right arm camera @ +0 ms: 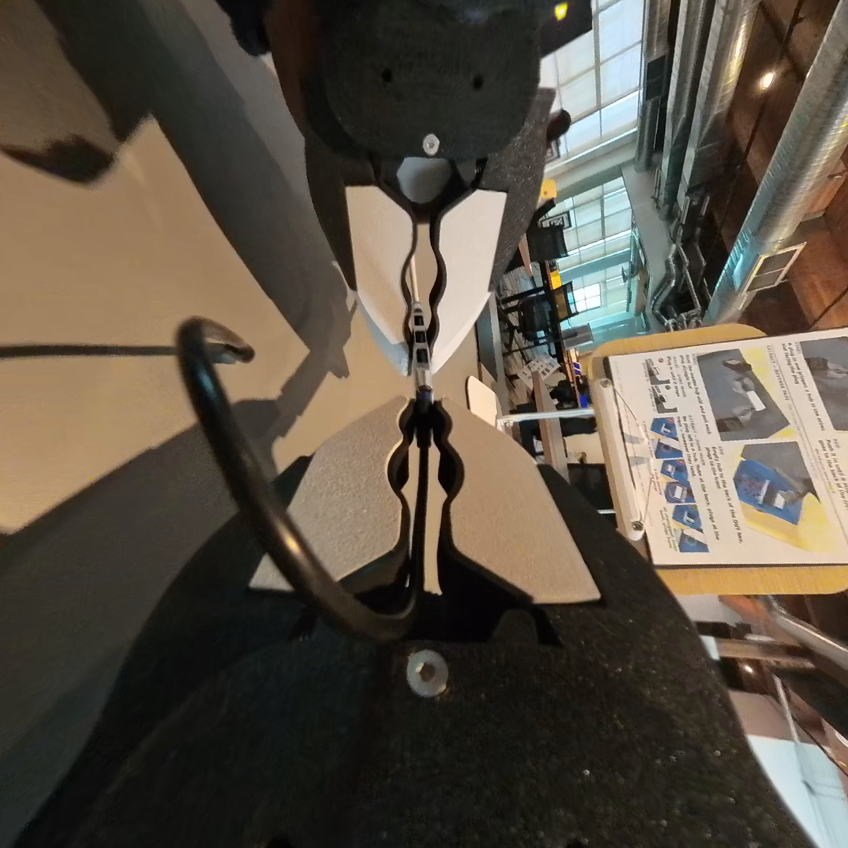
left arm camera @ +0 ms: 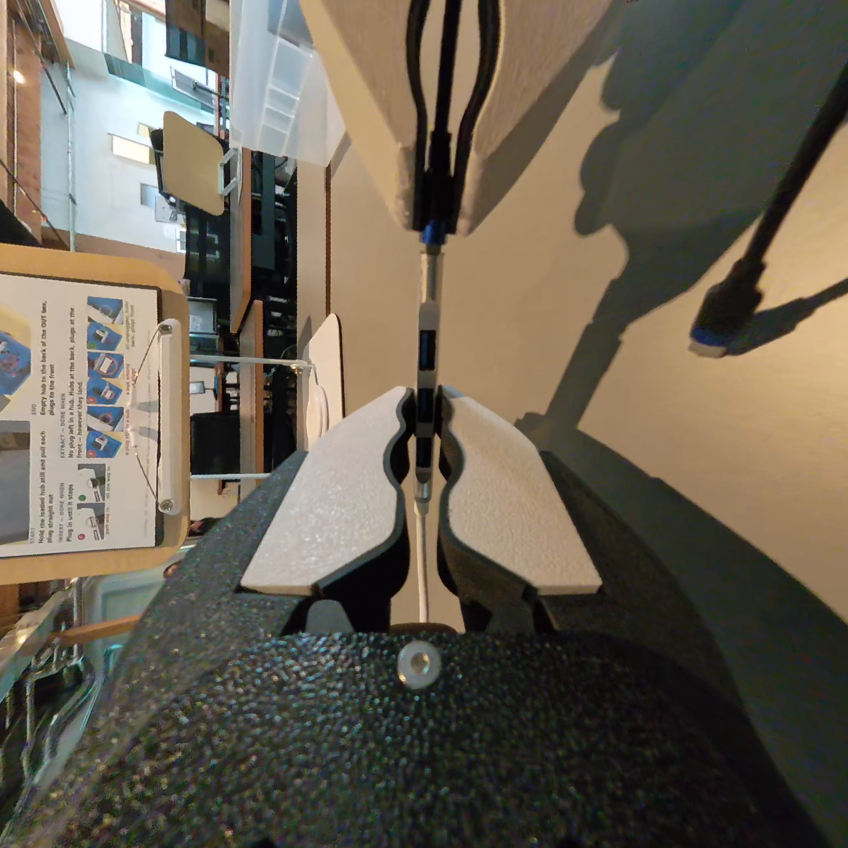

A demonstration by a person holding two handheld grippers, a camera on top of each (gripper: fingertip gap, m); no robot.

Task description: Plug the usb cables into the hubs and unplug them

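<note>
The right claw (right arm camera: 424, 415) hides most of the black plug (right arm camera: 424, 429) it pinches. The instruction board (left arm camera: 82, 413) is cut off by the picture's edge. The loose black cable (right arm camera: 238, 459) blurs near the camera, and its far end runs out of view.

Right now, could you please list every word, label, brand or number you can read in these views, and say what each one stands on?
Instruction sheet on the wooden board: printed headings, lines and photo captions, partly legible; I do not copy its wording.
Hub in the left gripper: no marking visible.
Black plug in the right gripper, and loose plug: no marking visible.
</note>
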